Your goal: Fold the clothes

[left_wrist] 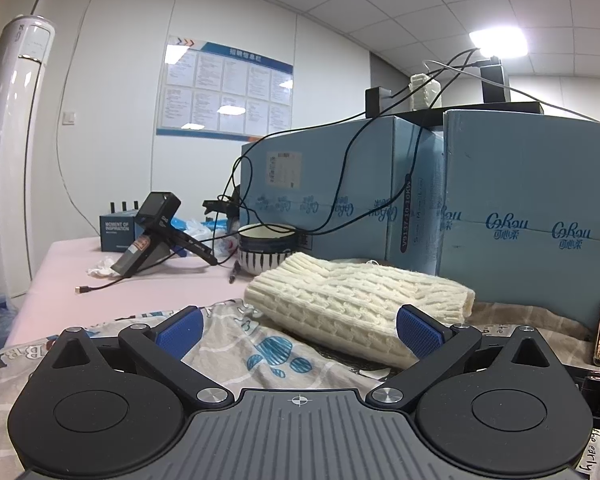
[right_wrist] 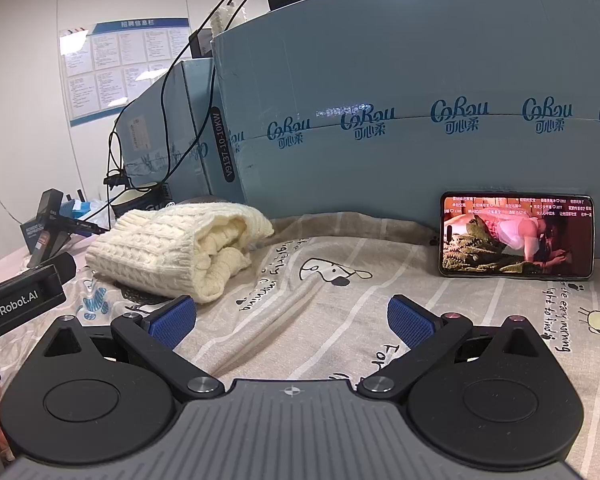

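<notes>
A cream cable-knit sweater (left_wrist: 348, 304) lies folded in a thick bundle on a printed cloth (left_wrist: 260, 352). It also shows in the right wrist view (right_wrist: 172, 244), at the left. My left gripper (left_wrist: 300, 332) is open and empty, just short of the bundle's near edge, with its right pad (left_wrist: 418, 334) close to the knit. My right gripper (right_wrist: 292, 320) is open and empty above the printed cloth (right_wrist: 340, 312), to the right of the sweater. The left gripper's body (right_wrist: 20, 300) shows at the left edge of the right wrist view.
Large blue cardboard boxes (right_wrist: 400, 100) stand as a wall behind the cloth, with black cables hanging over them. A phone (right_wrist: 518, 236) playing a video leans against a box. A striped bowl (left_wrist: 266, 250), a black handheld device (left_wrist: 152, 236) and a small blue box (left_wrist: 118, 230) sit on the pink table (left_wrist: 140, 292).
</notes>
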